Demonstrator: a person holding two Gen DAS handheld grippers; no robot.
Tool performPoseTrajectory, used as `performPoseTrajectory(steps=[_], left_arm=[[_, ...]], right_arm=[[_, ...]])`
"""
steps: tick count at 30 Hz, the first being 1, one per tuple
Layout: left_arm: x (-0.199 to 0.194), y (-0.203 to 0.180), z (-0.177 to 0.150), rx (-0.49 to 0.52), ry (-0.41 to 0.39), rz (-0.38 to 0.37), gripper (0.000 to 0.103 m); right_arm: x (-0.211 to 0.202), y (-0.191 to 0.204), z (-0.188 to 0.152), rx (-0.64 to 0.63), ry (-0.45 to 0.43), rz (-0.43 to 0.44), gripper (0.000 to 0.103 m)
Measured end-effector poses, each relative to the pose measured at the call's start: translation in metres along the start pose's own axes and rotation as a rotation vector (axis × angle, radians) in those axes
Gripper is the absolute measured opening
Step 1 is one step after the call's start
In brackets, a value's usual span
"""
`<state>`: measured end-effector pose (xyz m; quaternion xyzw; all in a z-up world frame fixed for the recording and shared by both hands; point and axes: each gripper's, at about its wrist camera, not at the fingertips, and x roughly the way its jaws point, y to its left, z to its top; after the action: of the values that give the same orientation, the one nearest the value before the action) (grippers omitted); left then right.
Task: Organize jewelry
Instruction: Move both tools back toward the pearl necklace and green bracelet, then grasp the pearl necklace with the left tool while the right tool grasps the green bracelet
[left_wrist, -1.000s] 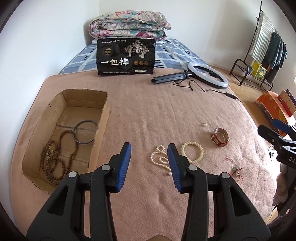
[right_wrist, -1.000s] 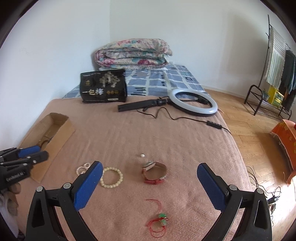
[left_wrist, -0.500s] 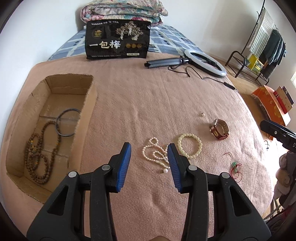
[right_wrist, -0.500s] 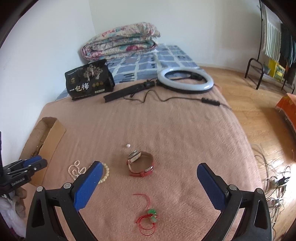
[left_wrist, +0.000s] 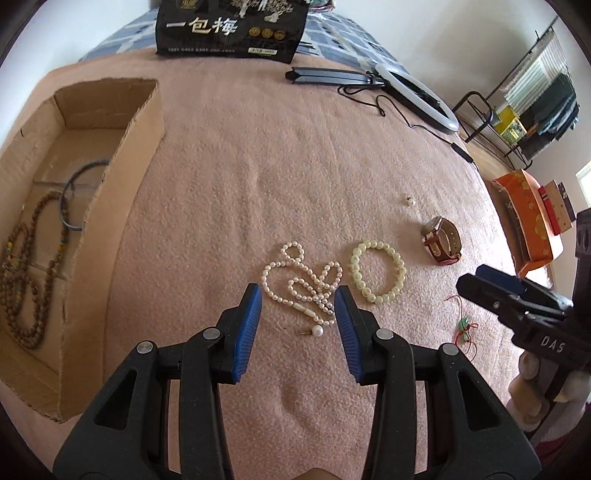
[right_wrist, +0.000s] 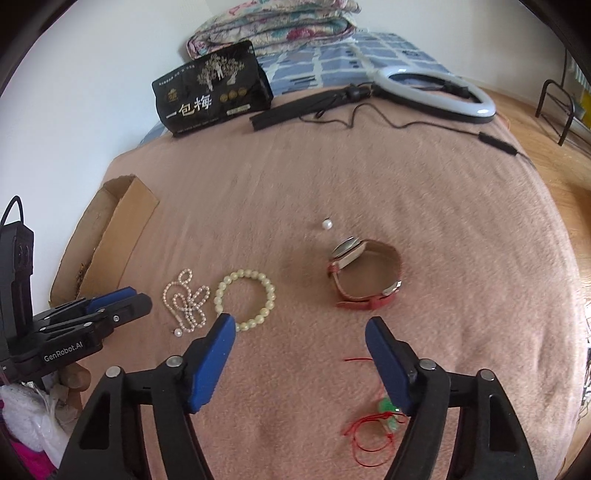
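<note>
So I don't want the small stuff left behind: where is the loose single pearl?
The loose pearl lies alone on the pink blanket, just beyond the red-strapped watch, on its far side toward the ring light.

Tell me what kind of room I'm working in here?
Most likely a bedroom at home. The jewelry lies on a pink blanket spread over a bed, with a folded floral quilt at the far end by the wall, and a clothes rack with hanging garments stands on the wood floor beside it.

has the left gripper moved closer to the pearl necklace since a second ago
Yes. The left gripper has advanced toward the pearl necklace, which now lies between its open fingertips on the blanket.
</note>
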<state>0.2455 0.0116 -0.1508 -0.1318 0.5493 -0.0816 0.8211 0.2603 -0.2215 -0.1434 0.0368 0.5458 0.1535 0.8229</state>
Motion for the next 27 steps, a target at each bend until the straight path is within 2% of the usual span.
performPoseTrajectory(steps=[8,17,23,27], left_arm=[[0.023,0.008,0.005,-0.077,0.051,-0.015,0.041],[0.040,0.007,0.011,-0.097,0.078,-0.013,0.041],[0.047,0.001,0.014,-0.068,0.074,0.012,0.041],[0.048,-0.006,0.013,-0.008,0.068,0.066,0.041]], right_arm=[[0.024,0.005,0.004,0.025,0.052,0.019,0.059],[0.041,0.002,0.006,0.060,0.091,0.024,0.048],[0.048,0.002,0.007,0.063,0.098,0.014,0.045],[0.051,0.004,0.008,0.060,0.100,0.009,0.045]])
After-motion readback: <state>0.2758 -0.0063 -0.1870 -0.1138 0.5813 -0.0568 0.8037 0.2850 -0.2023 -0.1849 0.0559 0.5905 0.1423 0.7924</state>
